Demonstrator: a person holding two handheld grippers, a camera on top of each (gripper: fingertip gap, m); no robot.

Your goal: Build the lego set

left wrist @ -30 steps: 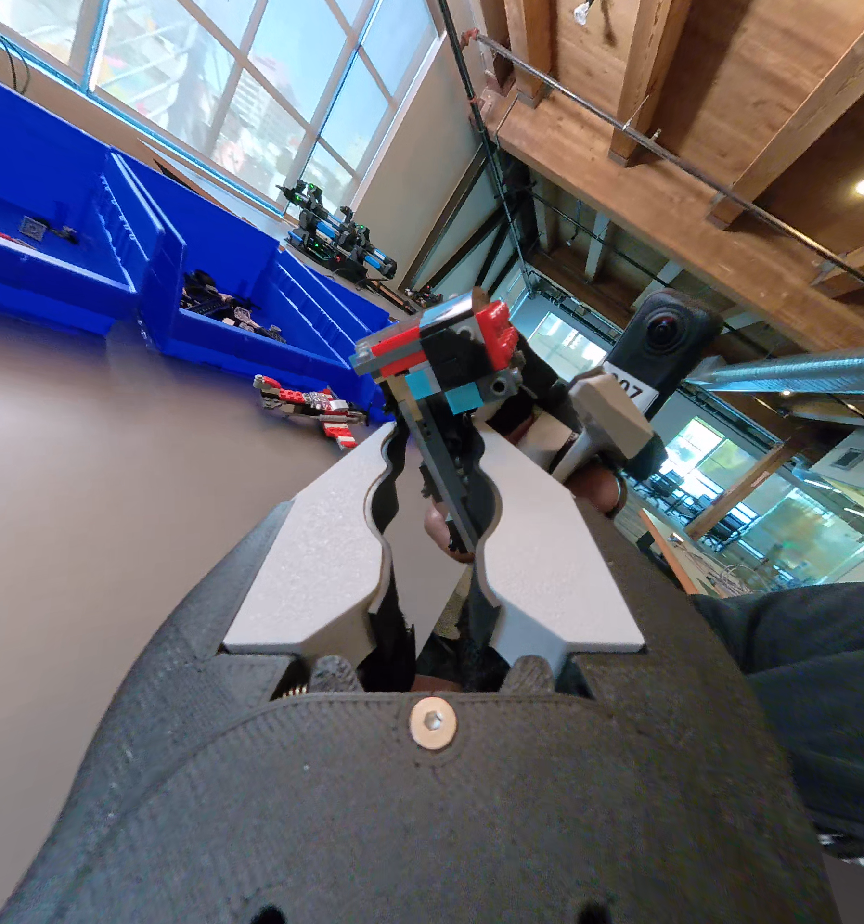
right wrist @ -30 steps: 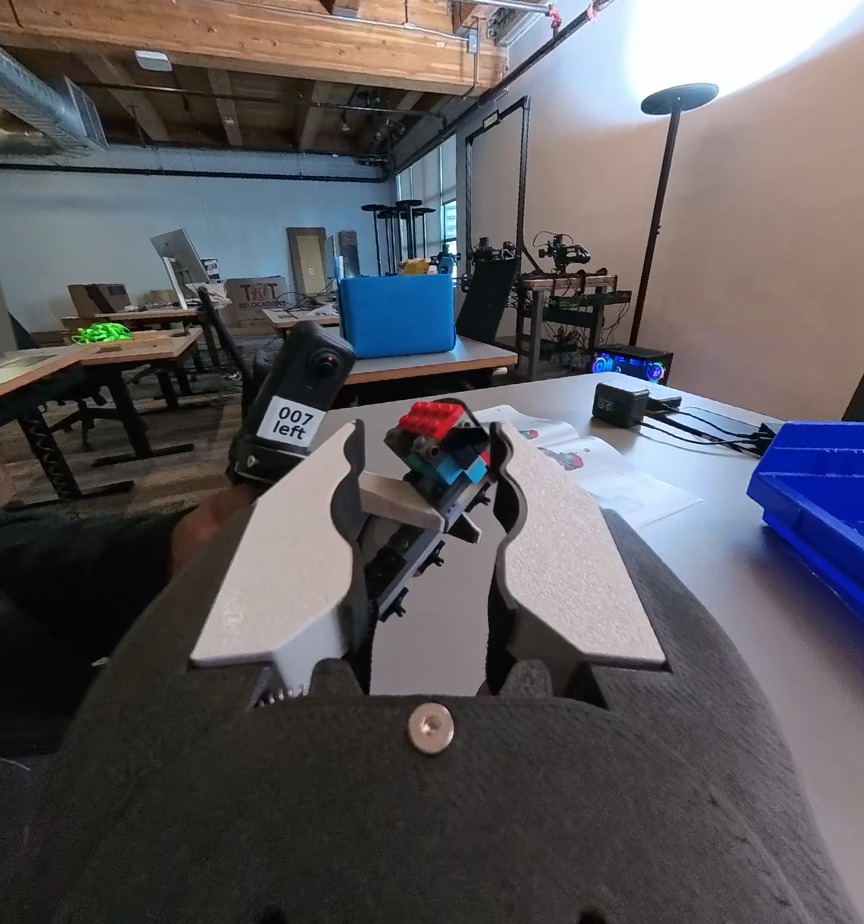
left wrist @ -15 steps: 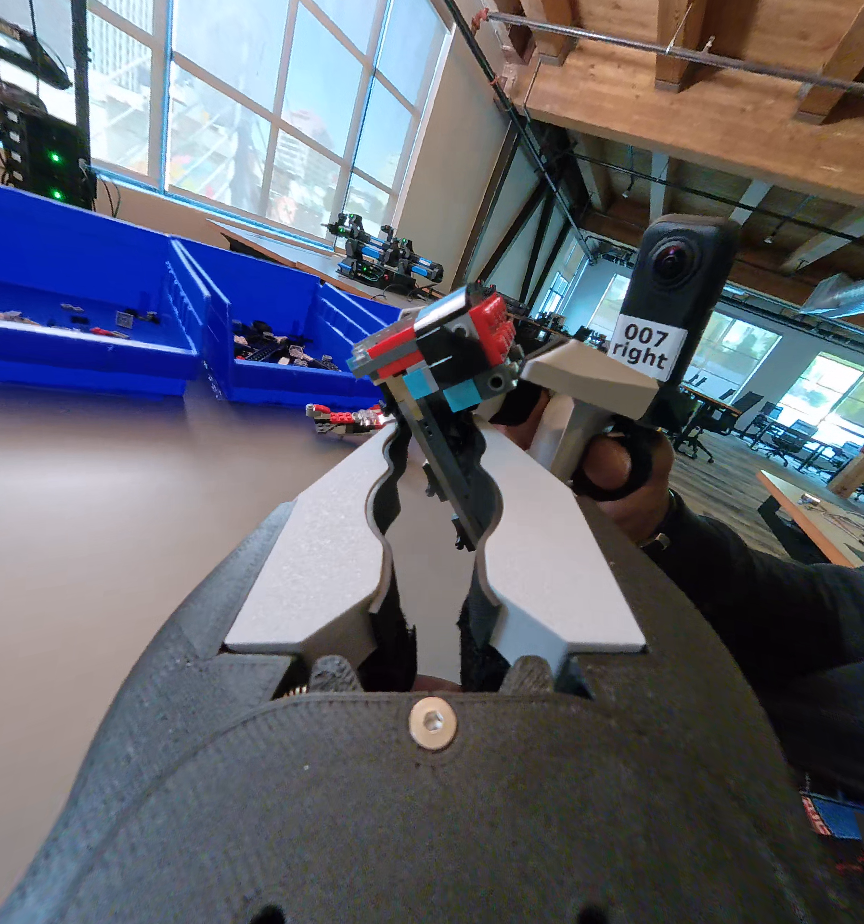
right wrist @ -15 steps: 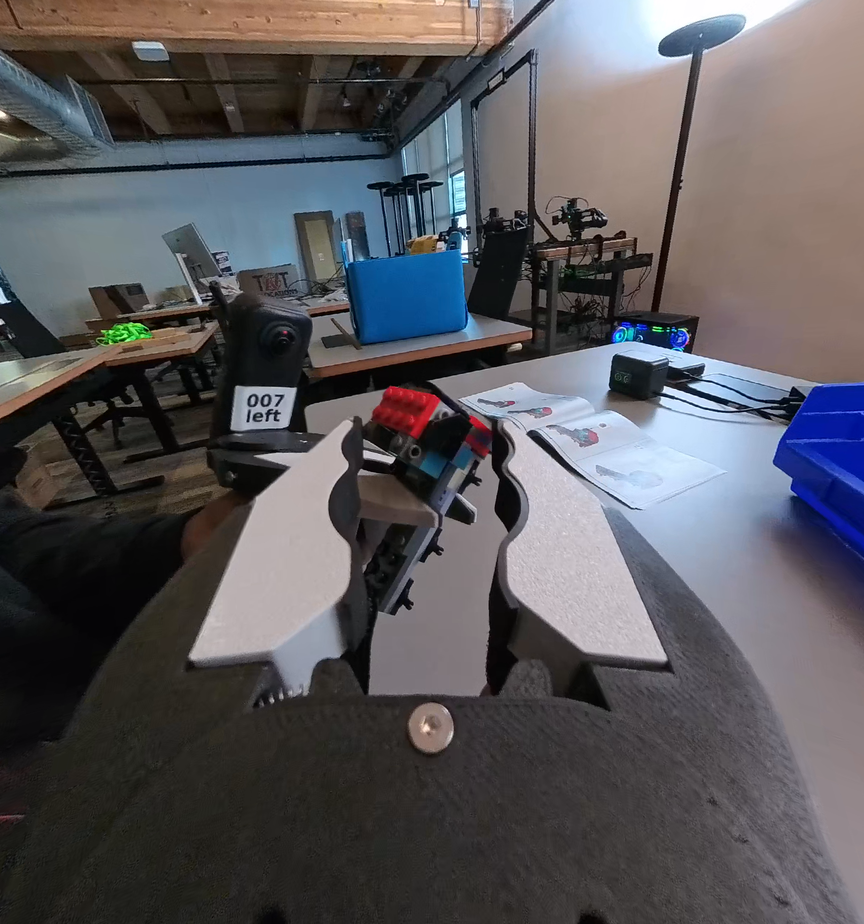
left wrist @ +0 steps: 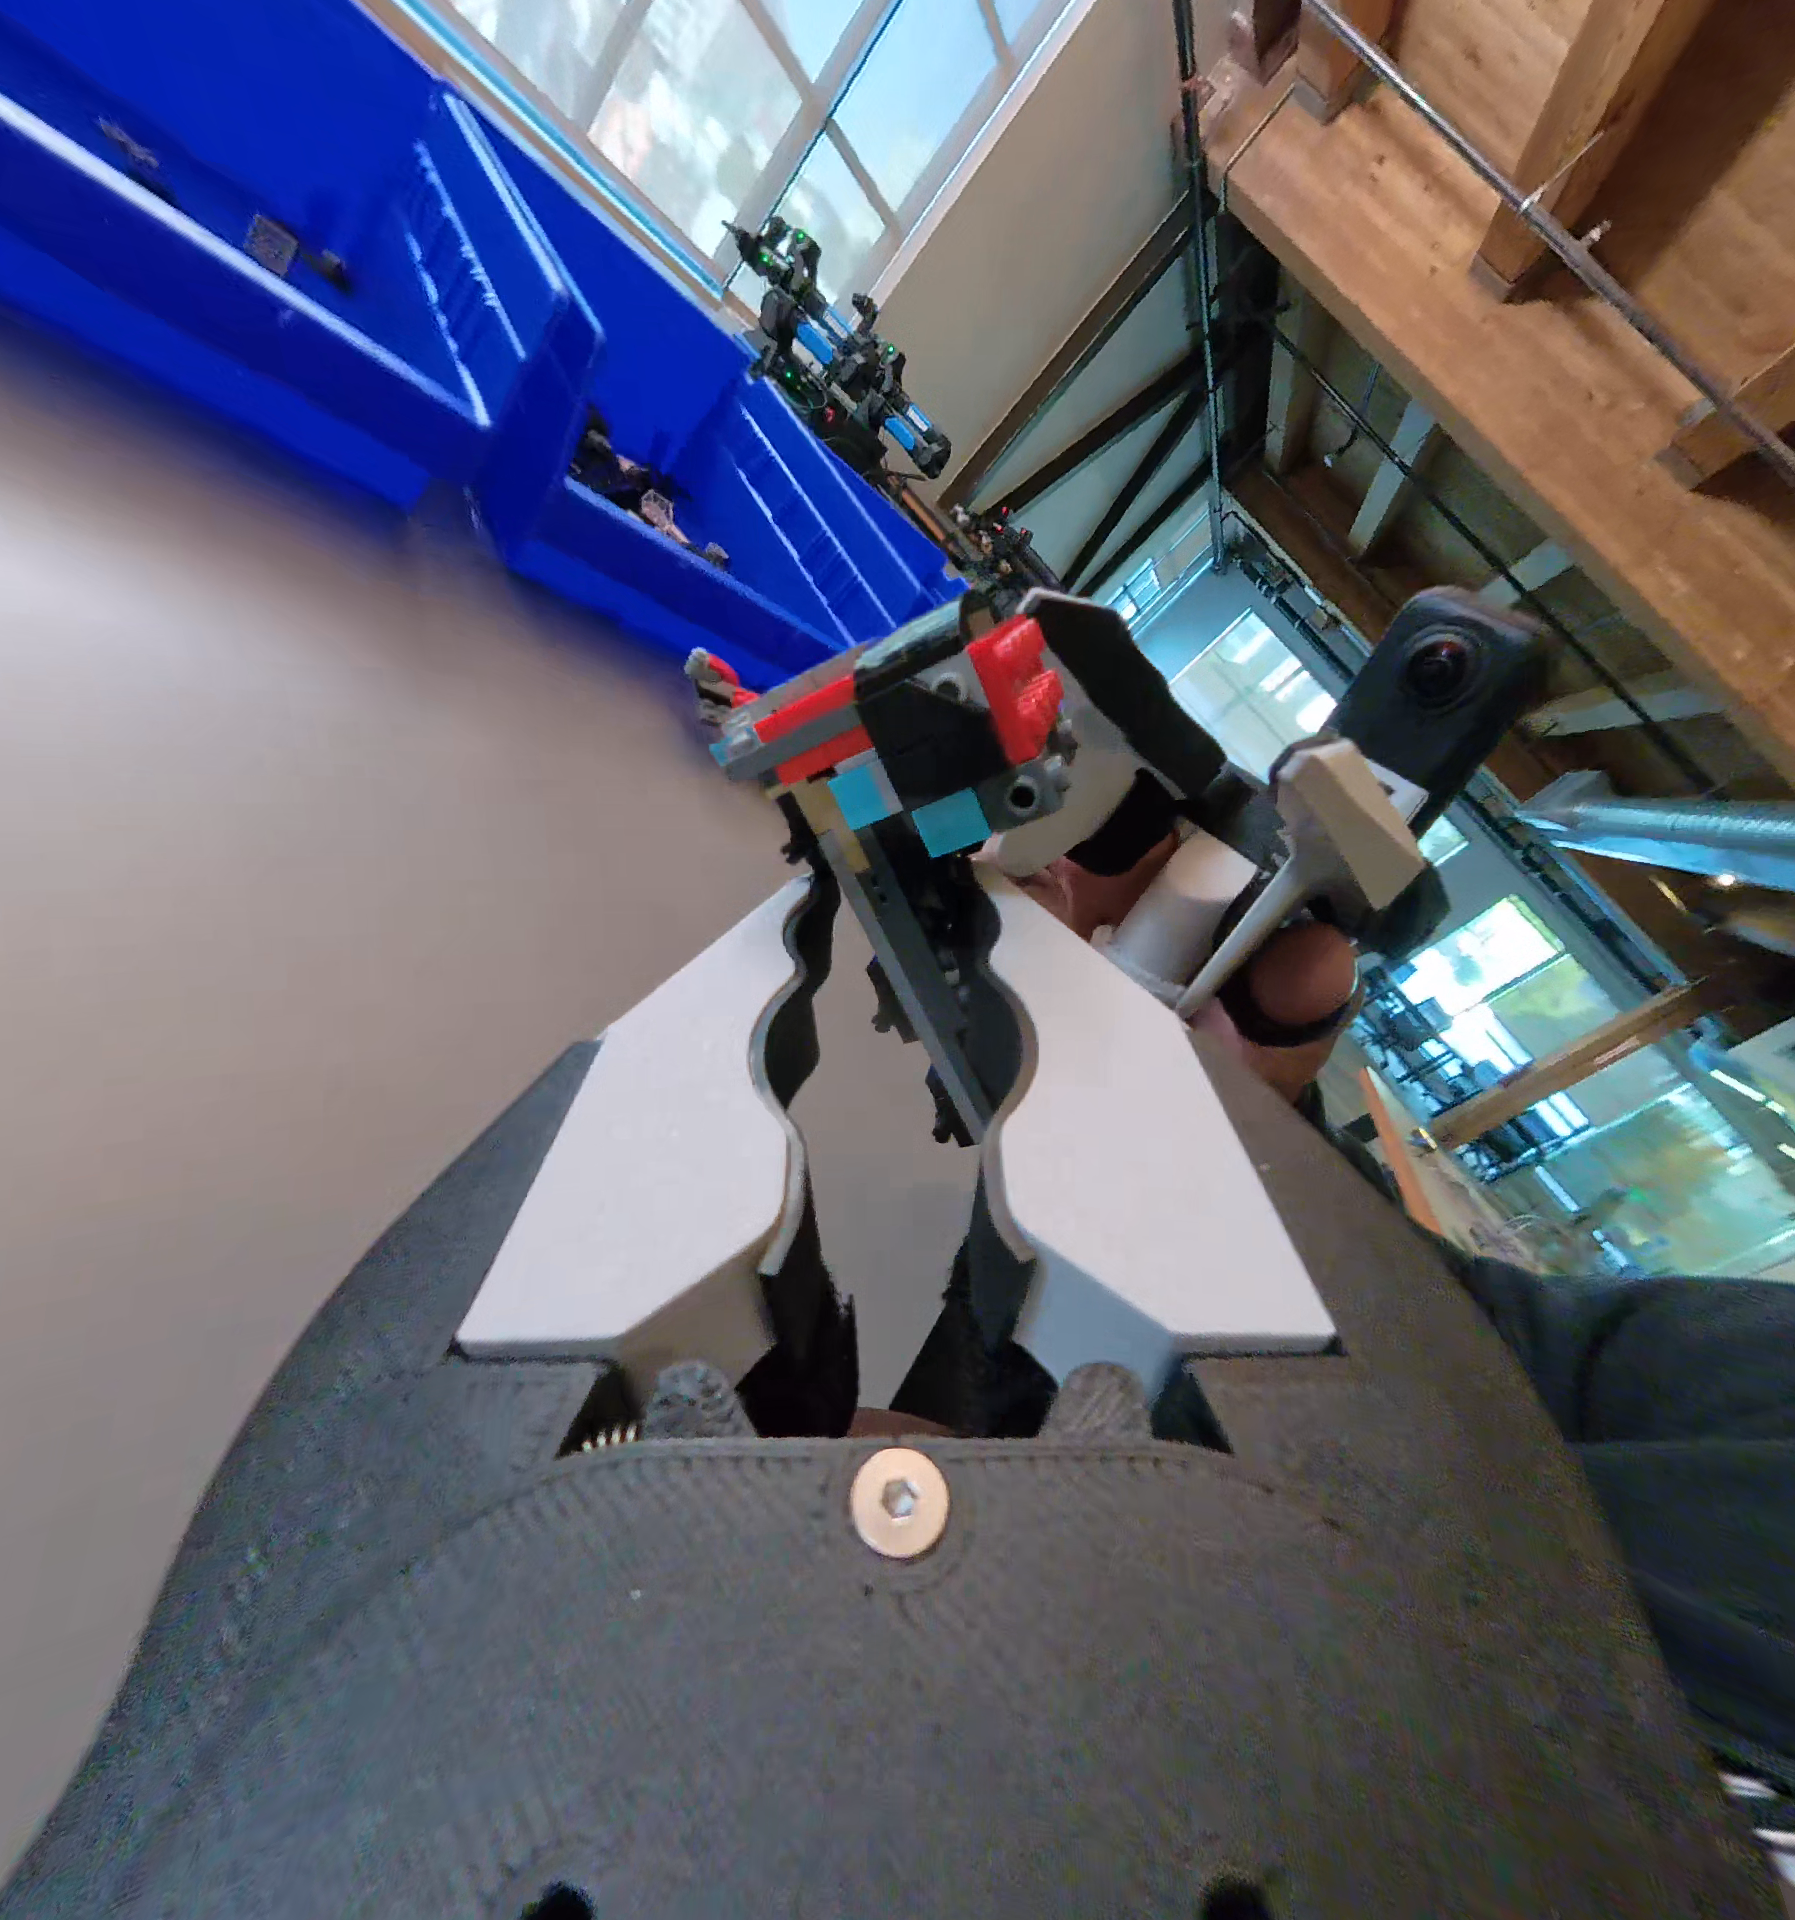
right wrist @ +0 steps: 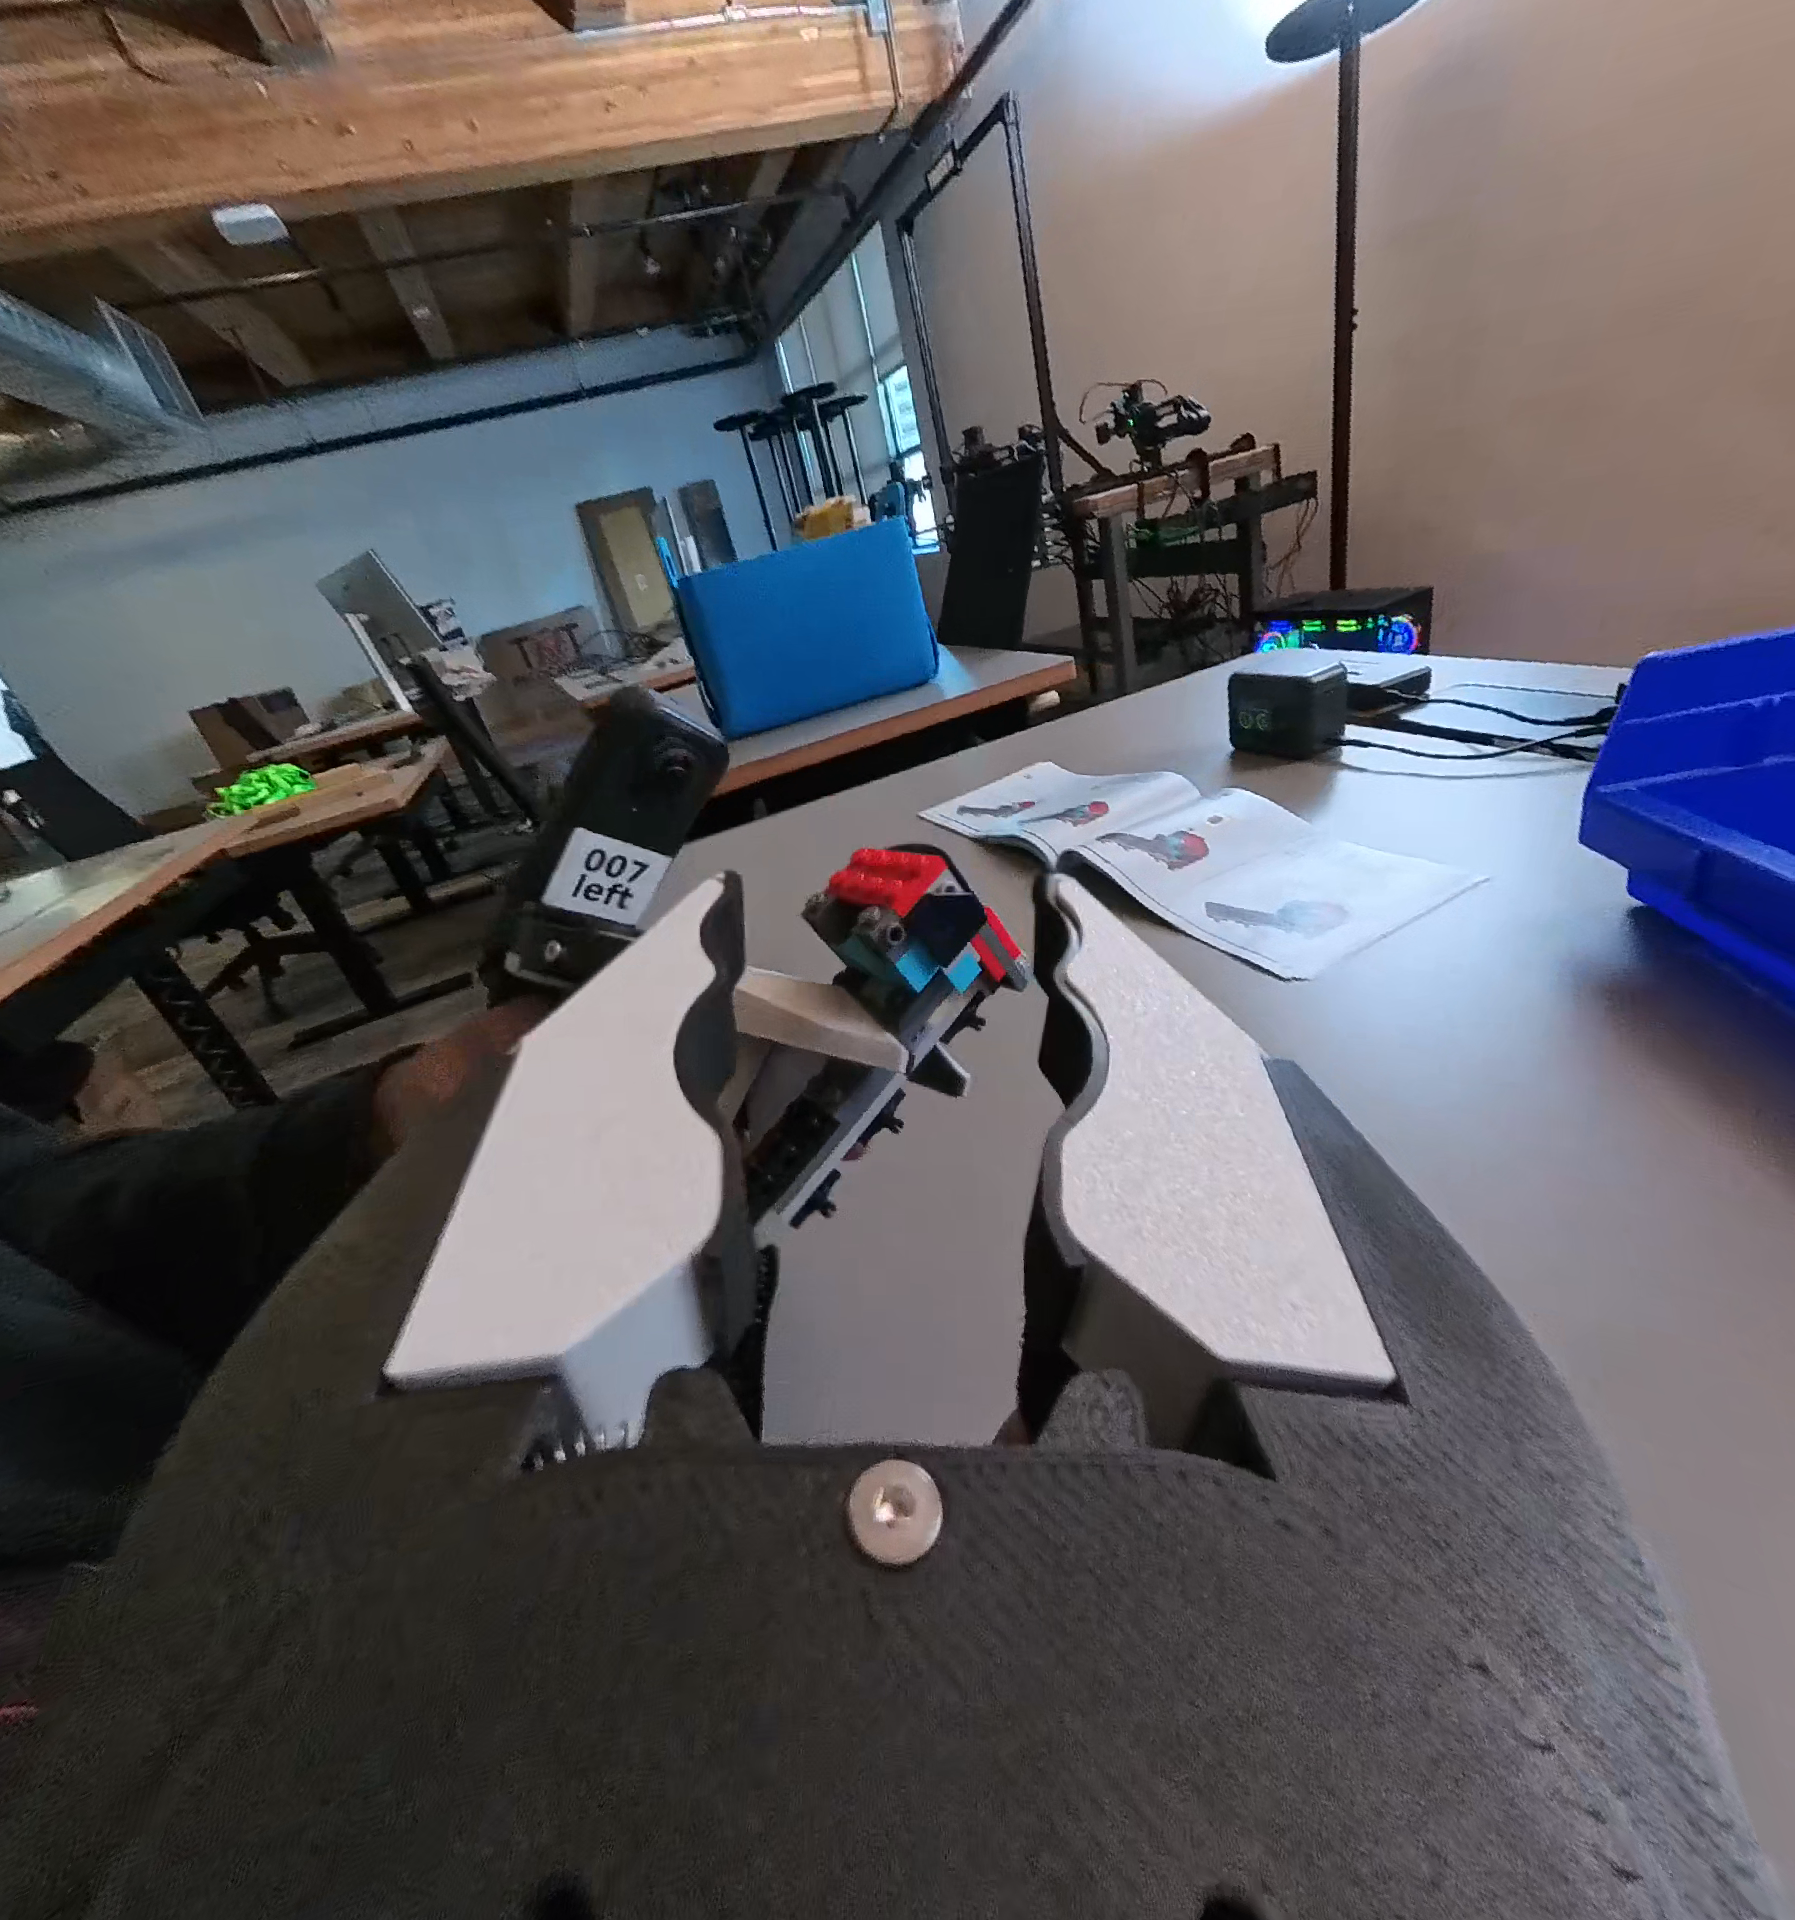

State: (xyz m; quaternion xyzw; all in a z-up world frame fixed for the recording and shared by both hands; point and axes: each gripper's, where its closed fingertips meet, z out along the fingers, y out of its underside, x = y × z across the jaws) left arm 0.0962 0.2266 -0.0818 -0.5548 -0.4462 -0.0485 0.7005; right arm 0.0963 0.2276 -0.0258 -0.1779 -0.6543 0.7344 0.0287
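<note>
Left wrist view: the left hand-held gripper (left wrist: 898, 940) clamps narrowly on the dark grey stem of a red, black and turquoise plastic brick model (left wrist: 908, 748), raised above the grey worktop (left wrist: 249, 831). Right wrist view: the right hand-held gripper (right wrist: 888, 920) stands wide around that model (right wrist: 908, 935), touching nothing, with an open paper instruction booklet (right wrist: 1199, 862) beyond it.

Two close, tilted wrist views facing each other along their tongs, lego model (left wrist: 903, 748) (right wrist: 908, 935) shared.

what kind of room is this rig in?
Likely a shared lab or workshop office: rows of desks, a rack of camera gear and electronics, exposed wood ceiling beams. Blue parts bins sit on the work table.
</note>
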